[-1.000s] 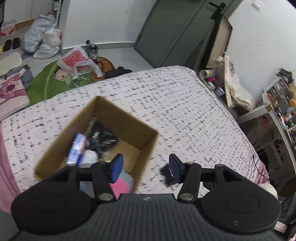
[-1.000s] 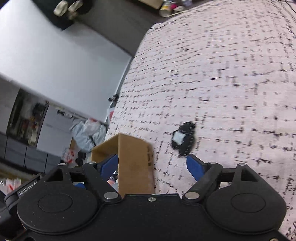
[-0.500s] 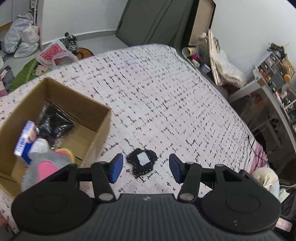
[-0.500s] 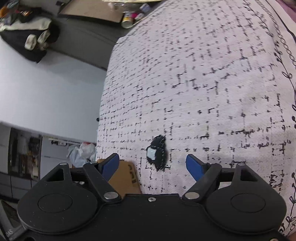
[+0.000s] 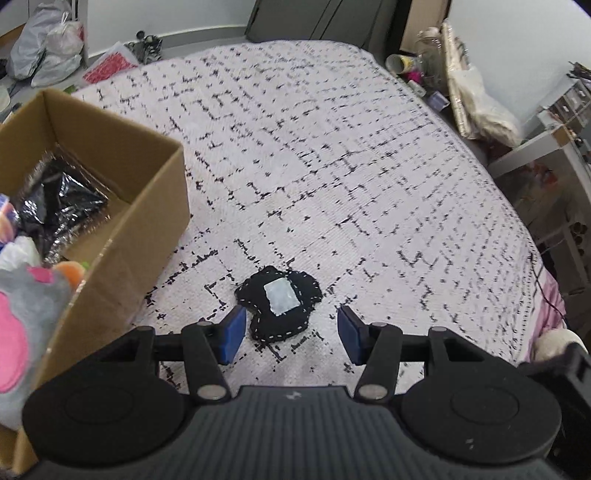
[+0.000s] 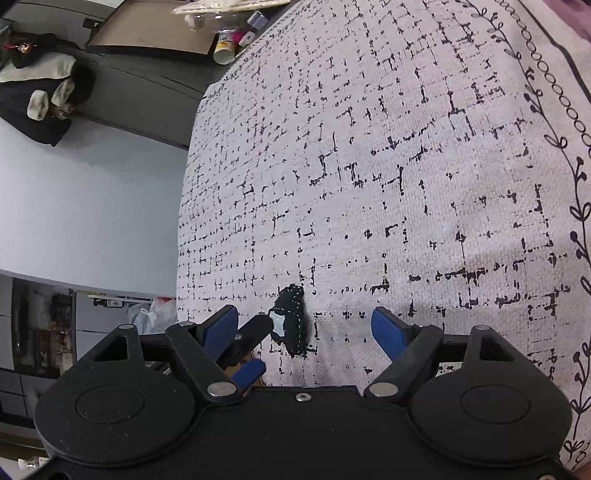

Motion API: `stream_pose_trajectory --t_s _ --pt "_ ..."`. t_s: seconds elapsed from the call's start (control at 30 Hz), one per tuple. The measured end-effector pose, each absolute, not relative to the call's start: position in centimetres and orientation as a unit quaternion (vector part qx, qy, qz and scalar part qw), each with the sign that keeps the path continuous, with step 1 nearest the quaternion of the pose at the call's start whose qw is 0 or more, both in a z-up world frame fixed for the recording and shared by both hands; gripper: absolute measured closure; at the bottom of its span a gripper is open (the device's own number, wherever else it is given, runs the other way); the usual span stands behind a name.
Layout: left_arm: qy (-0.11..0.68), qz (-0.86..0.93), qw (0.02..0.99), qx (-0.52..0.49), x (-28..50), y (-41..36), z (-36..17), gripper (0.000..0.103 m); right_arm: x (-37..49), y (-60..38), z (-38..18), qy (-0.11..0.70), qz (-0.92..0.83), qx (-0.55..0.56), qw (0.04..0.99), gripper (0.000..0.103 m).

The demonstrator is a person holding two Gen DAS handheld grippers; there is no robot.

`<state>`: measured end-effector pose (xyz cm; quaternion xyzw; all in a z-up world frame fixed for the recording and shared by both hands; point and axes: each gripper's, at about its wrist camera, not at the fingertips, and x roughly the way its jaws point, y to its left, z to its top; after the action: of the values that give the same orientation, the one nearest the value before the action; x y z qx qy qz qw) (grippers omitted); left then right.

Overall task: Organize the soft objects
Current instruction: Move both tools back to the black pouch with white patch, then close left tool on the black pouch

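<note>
A small black fabric piece [image 5: 279,302] with white stitching and a pale patch lies flat on the patterned bedspread [image 5: 332,155]. My left gripper [image 5: 289,334] is open and empty, just short of the piece, its blue pads either side of its near edge. A cardboard box [image 5: 147,206] stands at the left and holds a grey-and-pink plush toy [image 5: 26,314] and a shiny black packet [image 5: 59,206]. In the right wrist view the piece [image 6: 290,319] lies ahead. My right gripper [image 6: 304,326] is open and empty. The left gripper's fingers [image 6: 247,339] show beside the piece.
Beyond the bed's far edge are bags [image 5: 48,48] on the floor, a dark cabinet [image 5: 325,18], and clutter with a cup [image 5: 399,62]. Shelves [image 5: 554,147] stand at the right. The bedspread [image 6: 406,166] stretches wide ahead of the right gripper.
My left gripper swung from over the box to the right and closed in on the black piece. My right gripper turned away from the box and came nearer the piece. Both stayed open.
</note>
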<state>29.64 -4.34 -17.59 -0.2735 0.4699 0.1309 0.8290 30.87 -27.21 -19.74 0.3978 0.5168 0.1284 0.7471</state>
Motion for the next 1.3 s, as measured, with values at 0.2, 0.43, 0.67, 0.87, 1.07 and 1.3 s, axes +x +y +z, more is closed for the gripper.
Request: stream_pose_trajectory --t_s 0.2,0.43,0.67,0.87,1.07,1.3 --pt "0.472 0.144 0.817 -0.297 30.6 -3.6 -19.9 0.051 31.2 -27.2 -20.5 0.521 0.129 0.399 0.744 0.024" --pt "0.465 0.136 0.82 -0.303 30.7 -3.6 -21.3 0.08 31.6 -26.6 -21.3 0.524 0.135 0.396 0.742 0.024" --pt "0.463 0.107 0.828 -0.298 29.9 -3.4 -20.5 0.082 32.0 -25.9 -22.0 0.527 0.144 0.397 0.737 0.024" --pt "0.463 0.065 0.828 -0.309 28.6 -3.1 -18.8 0.082 31.7 -25.1 -21.8 0.528 0.157 0.395 0.736 0.025" --pt "0.454 0.038 0.833 -0.314 26.8 -2.7 -16.7 0.082 31.5 -24.4 -21.1 0.519 0.178 0.394 0.738 0.043" --pt "0.445 0.025 0.839 -0.311 24.5 -1.3 -14.9 0.082 31.1 -22.8 -19.6 0.496 0.239 0.386 0.74 0.093"
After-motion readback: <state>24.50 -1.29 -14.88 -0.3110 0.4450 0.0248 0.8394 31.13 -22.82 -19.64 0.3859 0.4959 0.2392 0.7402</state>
